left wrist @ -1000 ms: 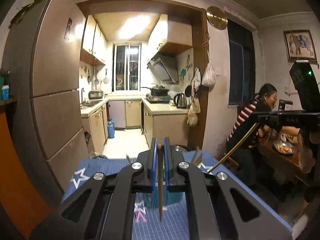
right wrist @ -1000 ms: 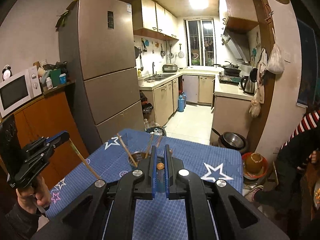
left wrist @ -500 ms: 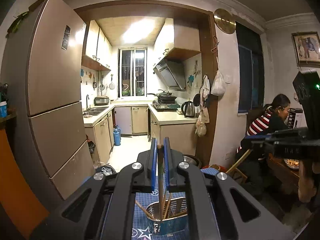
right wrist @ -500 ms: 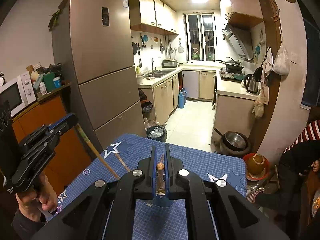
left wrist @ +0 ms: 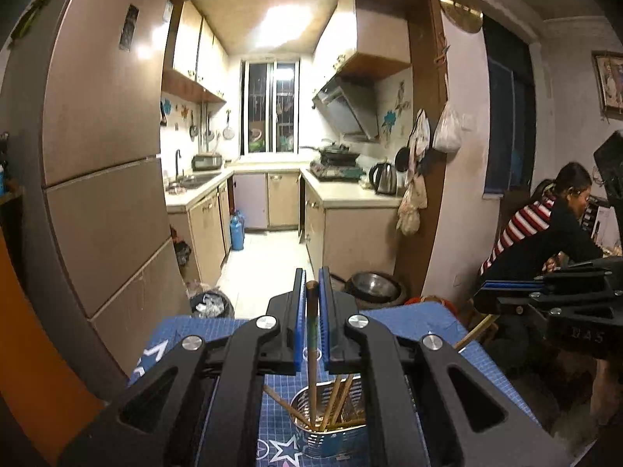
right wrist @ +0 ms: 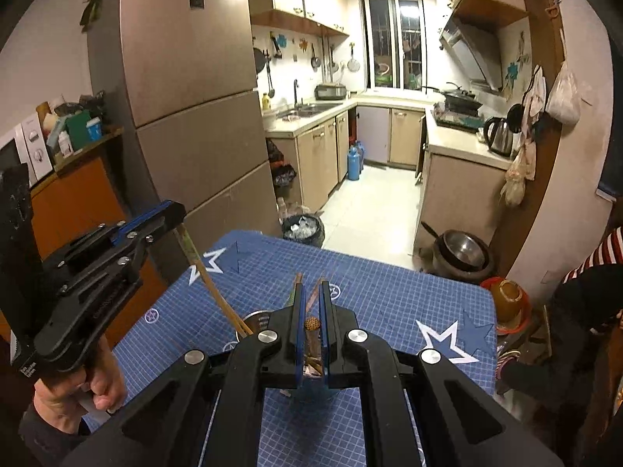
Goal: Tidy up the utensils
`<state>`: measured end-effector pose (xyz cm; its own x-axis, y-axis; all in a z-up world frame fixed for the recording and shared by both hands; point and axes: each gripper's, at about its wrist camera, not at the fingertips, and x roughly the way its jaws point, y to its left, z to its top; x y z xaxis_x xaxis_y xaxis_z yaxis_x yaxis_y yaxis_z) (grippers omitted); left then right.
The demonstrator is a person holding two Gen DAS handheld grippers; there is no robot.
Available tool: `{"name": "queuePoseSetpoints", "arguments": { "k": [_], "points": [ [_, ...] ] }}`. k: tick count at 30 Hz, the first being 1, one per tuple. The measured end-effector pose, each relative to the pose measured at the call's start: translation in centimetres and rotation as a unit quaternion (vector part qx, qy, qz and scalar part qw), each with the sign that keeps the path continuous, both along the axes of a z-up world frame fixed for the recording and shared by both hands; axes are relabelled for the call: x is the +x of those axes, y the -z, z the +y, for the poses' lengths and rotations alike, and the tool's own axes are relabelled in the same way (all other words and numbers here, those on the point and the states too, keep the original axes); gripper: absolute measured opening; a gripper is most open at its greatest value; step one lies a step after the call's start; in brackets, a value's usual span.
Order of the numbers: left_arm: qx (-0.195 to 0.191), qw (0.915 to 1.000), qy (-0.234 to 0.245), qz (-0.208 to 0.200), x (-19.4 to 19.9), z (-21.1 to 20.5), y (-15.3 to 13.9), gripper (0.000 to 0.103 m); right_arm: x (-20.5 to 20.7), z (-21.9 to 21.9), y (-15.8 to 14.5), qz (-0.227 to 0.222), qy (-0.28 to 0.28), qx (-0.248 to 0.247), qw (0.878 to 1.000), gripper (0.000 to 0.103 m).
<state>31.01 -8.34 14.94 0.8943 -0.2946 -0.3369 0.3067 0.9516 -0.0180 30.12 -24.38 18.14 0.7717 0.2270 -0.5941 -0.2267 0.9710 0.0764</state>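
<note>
A metal utensil holder (left wrist: 331, 424) with several wooden chopsticks stands on the blue star-patterned mat (left wrist: 412, 319). My left gripper (left wrist: 311, 276) is shut on a chopstick (left wrist: 311, 342) whose lower end reaches down into the holder. In the right wrist view the left gripper (right wrist: 177, 210) is at the left, and its chopstick (right wrist: 210, 284) slants down to the holder's rim (right wrist: 253, 317). My right gripper (right wrist: 311, 290) is shut on another chopstick (right wrist: 312, 323), seen end-on just above the holder. In the left wrist view the right gripper (left wrist: 481, 292) is at the right, its chopstick (left wrist: 475, 330) angled down.
A tall brown fridge (right wrist: 194, 116) stands left of the table. Past the far edge of the mat (right wrist: 350, 249) are a bin (right wrist: 303, 229), a steel pot (right wrist: 463, 249) on the floor and the kitchen. A person in a striped top (left wrist: 545, 225) sits at the right.
Both grippers moved in over the holder. The left chopstick's tip went from above the mat down to the holder. The holder now sits under the right gripper's fingers.
</note>
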Motion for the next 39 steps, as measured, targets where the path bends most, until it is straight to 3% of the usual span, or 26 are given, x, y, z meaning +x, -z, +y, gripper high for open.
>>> {"name": "queuePoseSetpoints", "arguments": {
  "k": [12, 15, 16, 17, 19, 22, 29, 33, 36, 39],
  "points": [
    [0.016, 0.9985, -0.001, 0.052, 2.3, -0.5, 5.1, 0.006, 1.9, 2.0, 5.0, 0.031, -0.011, -0.014, 0.999, 0.008],
    [0.021, 0.9980, -0.003, 0.059, 2.6, -0.6, 6.0, 0.016, 2.0, 2.3, 5.6, 0.032, -0.013, -0.018, 0.999, 0.008],
    [0.021, 0.9981, -0.005, 0.057, 2.6, -0.5, 6.2, 0.034, 2.1, 2.3, 5.7, 0.031, -0.012, -0.020, 0.999, 0.015],
    [0.022, 0.9983, -0.009, 0.054, 2.5, -0.5, 6.2, 0.054, 2.0, 2.3, 5.6, 0.029, -0.010, -0.020, 0.999, 0.032],
    [0.022, 0.9987, -0.014, 0.043, 2.1, -0.3, 6.3, 0.064, 1.8, 2.0, 5.5, 0.017, -0.004, -0.023, 1.000, 0.045],
    [0.017, 0.9987, -0.018, 0.044, 2.0, 0.1, 6.3, 0.068, 1.4, 2.0, 5.2, 0.003, 0.001, -0.031, 1.000, 0.062],
    [0.009, 0.9992, -0.026, 0.031, -0.4, 0.5, 6.0, 0.076, -2.1, 1.4, 4.2, -0.058, 0.023, -0.041, 0.997, 0.077],
    [0.002, 0.9994, -0.032, 0.010, -3.8, 1.5, 5.4, 0.082, -6.5, 1.5, 3.7, -0.108, 0.038, -0.047, 0.992, 0.085],
    [-0.016, 0.9992, -0.035, -0.010, -7.6, 2.8, 4.7, 0.089, -11.4, 1.3, 3.5, -0.156, 0.055, -0.039, 0.985, 0.098],
    [-0.023, 0.9981, -0.045, -0.035, -11.7, 4.0, 4.2, 0.097, -15.7, 1.1, 3.8, -0.185, 0.072, -0.035, 0.980, 0.098]
  ]
}}
